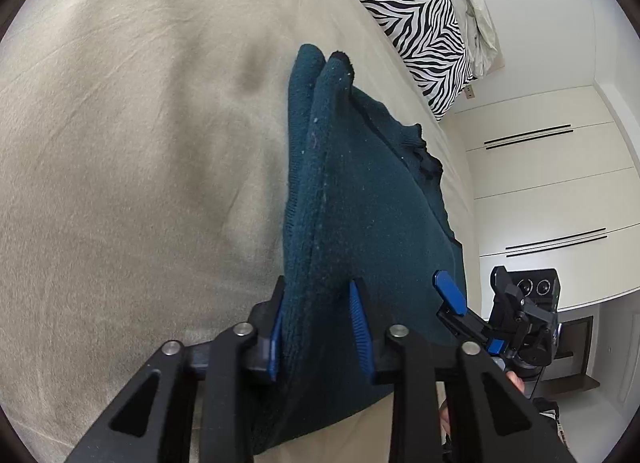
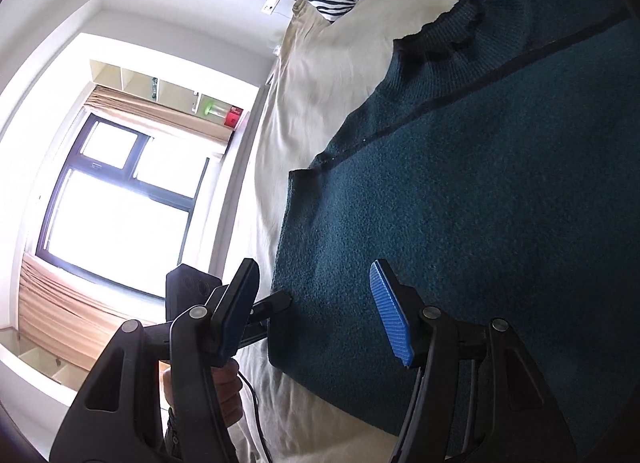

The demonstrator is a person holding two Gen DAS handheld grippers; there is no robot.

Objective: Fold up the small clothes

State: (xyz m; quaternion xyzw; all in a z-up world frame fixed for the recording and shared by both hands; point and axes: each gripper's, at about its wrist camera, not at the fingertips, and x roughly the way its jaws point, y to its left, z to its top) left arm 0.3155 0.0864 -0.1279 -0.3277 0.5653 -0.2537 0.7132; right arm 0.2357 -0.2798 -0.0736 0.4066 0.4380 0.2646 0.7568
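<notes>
A dark teal knitted sweater point(image 2: 480, 203) lies spread on the beige bed sheet point(image 1: 120, 143). In the left wrist view a raised fold of the sweater point(image 1: 340, 203) fills the gap between the blue pads, and my left gripper point(image 1: 318, 287) is shut on it. The right wrist view shows the left gripper's black finger point(image 2: 280, 299) at the sweater's near edge. My right gripper point(image 2: 316, 275) is open over the sweater's near corner, its pads touching nothing. It also shows at the right of the left wrist view, as the right gripper point(image 1: 474, 287) beside the sweater.
A zebra-striped pillow point(image 1: 408, 15) lies at the head of the bed with crumpled pale bedding point(image 1: 476, 3) behind it. White cabinets point(image 1: 540, 183) line one wall. A bright window point(image 2: 120, 203) with tan curtains is beyond the bed edge. A hand point(image 2: 224, 383) holds the left gripper.
</notes>
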